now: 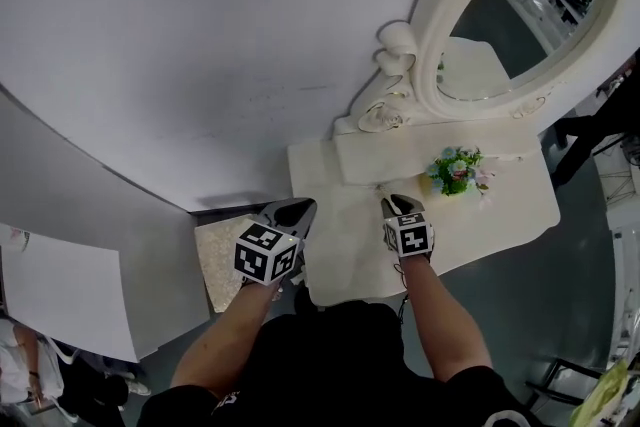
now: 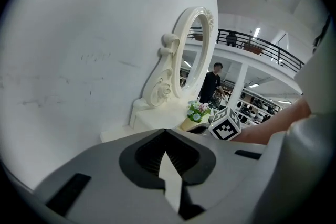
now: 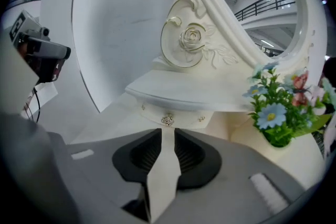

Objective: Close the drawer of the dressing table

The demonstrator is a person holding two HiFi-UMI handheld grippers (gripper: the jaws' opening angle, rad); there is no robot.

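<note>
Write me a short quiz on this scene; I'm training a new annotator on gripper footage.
1. True or false: the flowers stand on the dressing table.
2. What sits just ahead of the right gripper? A the drawer knob; B the floor; C a chair.
3. Which gripper has its jaws slightly apart, with nothing between them?
Key: 1 true. 2 A. 3 The right gripper; the left gripper is shut.
</note>
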